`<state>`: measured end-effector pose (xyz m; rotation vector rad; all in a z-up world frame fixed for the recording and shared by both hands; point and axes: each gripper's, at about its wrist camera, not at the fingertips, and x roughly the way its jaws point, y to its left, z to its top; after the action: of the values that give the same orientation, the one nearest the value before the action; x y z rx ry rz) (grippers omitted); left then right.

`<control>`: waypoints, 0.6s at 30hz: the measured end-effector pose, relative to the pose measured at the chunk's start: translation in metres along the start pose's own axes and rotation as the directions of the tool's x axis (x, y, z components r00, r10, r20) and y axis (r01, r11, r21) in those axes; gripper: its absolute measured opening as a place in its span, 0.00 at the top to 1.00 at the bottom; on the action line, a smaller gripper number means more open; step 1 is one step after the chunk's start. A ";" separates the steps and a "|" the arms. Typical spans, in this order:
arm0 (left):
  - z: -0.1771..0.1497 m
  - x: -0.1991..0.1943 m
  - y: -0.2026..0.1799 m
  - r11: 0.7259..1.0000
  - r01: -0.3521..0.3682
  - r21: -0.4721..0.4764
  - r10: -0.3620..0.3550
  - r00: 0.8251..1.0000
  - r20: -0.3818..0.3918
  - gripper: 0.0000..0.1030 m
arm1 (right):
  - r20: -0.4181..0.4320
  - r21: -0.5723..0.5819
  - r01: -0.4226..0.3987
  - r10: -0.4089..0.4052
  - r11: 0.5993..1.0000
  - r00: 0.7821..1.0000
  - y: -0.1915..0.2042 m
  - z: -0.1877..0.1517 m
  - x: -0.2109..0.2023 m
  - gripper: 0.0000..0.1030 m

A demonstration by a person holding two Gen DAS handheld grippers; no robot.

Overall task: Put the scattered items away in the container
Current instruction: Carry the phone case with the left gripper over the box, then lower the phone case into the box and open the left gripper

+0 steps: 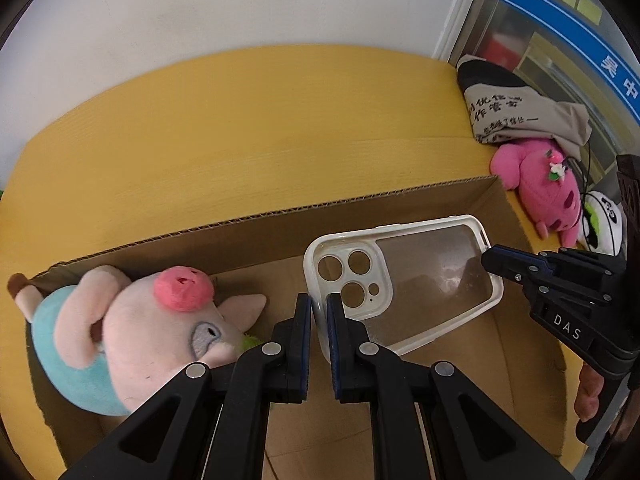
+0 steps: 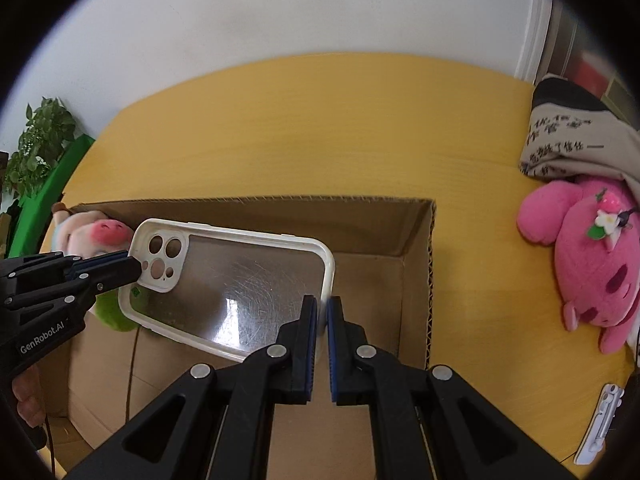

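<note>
Both the left gripper [image 1: 319, 312] and the right gripper [image 2: 322, 312] are closed on the clear white-rimmed phone case [image 1: 400, 280] above the brown cardboard box [image 1: 360, 216], where one pink-and-blue plush pig [image 1: 132, 332] already lies, while the bright pink plush toy [image 2: 584, 256] waits outside on the yellow table [image 2: 300, 128]

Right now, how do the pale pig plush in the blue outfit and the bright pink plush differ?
The pale pig plush in the blue outfit lies inside the cardboard box; the bright pink plush lies outside it on the yellow table. The pale pig has a pink snout and blue body; the pink plush is one colour with a flower clip. Both are soft toys lying down.
</note>
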<state>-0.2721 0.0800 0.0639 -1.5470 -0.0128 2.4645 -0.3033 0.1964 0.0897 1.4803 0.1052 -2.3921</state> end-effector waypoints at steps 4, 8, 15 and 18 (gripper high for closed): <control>-0.001 0.021 -0.003 1.000 -0.022 0.000 0.022 0.999 -0.033 0.93 | -0.056 -0.006 0.044 -0.044 0.999 0.997 0.004 -0.001 0.019 0.96; -0.005 0.039 -0.003 0.998 -0.057 0.003 0.057 0.997 -0.057 0.93 | -0.089 -0.031 0.096 -0.099 0.995 0.991 0.011 -0.002 0.033 0.96; 0.000 0.053 -0.005 0.994 -0.105 0.012 0.105 0.991 -0.088 0.93 | -0.124 -0.055 0.162 -0.168 0.985 0.978 0.021 0.000 0.059 0.96; 0.001 0.062 -0.007 0.990 -0.138 0.017 0.139 0.984 -0.109 0.93 | -0.128 -0.061 0.186 -0.193 0.981 0.973 0.023 0.001 0.067 0.96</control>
<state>-0.2974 0.0997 0.0108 -1.7319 0.1295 2.4740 -0.3248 0.1592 0.0339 1.6744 0.3491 -2.4137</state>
